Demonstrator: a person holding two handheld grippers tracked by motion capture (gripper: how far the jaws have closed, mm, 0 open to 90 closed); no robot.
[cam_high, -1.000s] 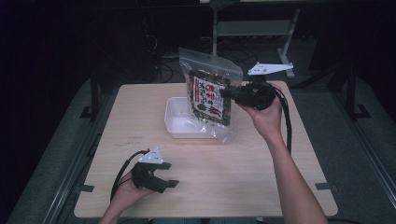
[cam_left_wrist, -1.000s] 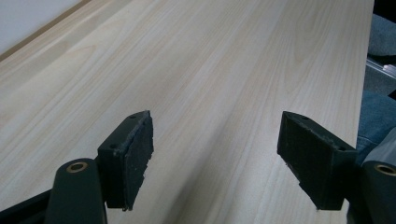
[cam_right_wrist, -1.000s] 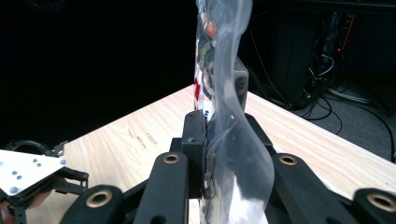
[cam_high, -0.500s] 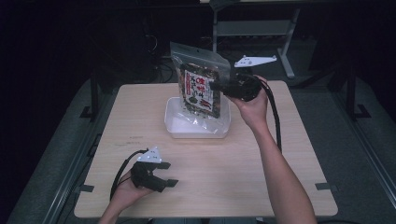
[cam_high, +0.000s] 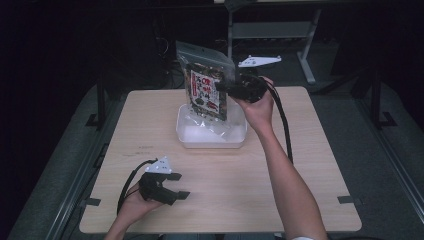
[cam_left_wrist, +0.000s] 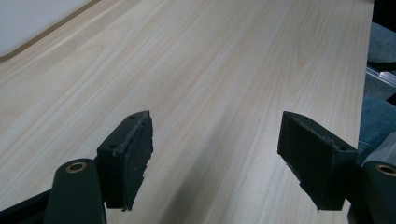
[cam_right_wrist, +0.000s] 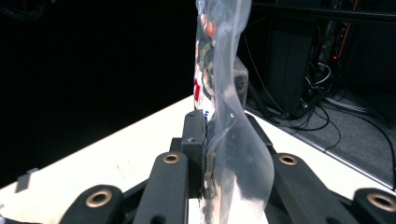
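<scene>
while right gripper (cam_high: 226, 89) clamps snack bag (cam_high: 206, 90) above white tub (cam_high: 210, 136)

A tray (cam_high: 186, 131) sat on the surface (cam_high: 300, 165) near the middle of its far edge. The bag (cam_high: 206, 85) hung above the tray, held from its right side by the right claw (cam_high: 223, 89). The left claw (cam_high: 181, 186) rested near the near left corner.
</scene>
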